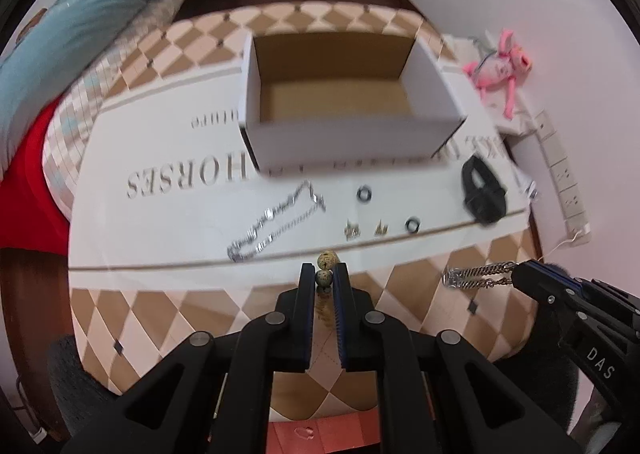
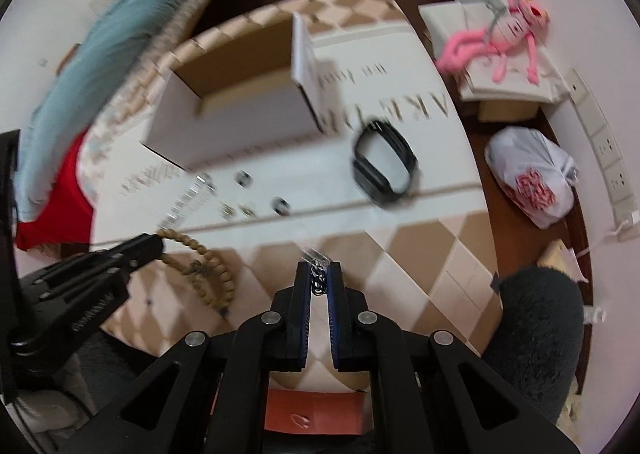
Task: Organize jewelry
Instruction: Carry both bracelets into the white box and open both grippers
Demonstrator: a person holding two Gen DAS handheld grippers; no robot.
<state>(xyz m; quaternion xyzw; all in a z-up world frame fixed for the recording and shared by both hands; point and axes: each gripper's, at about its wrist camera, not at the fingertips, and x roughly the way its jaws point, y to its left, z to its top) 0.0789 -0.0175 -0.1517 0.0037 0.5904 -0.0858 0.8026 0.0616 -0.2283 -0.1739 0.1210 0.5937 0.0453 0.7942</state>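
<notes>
My left gripper (image 1: pixel 324 274) is shut on a tan wooden bead bracelet (image 1: pixel 326 260), held above the table's near edge; its loop hangs from the gripper in the right wrist view (image 2: pixel 200 266). My right gripper (image 2: pixel 319 274) is shut on a silver chain bracelet (image 2: pixel 318 278), which also shows in the left wrist view (image 1: pixel 476 276). An open white cardboard box (image 1: pixel 352 134) stands empty at the back. In front of it lie a silver chain necklace (image 1: pixel 276 220), two dark rings (image 1: pixel 364 194) (image 1: pixel 412 225), two small earrings (image 1: pixel 352 231) and a black watch band (image 1: pixel 482 190).
The jewelry lies on a white lettered sheet (image 1: pixel 160 222) over a checkered tablecloth (image 1: pixel 160 314). A pink plush toy (image 2: pixel 504 42) sits on a box at the right. A white plastic bag (image 2: pixel 532 178) is on the floor. A blue blanket (image 1: pixel 80 22) lies at the left.
</notes>
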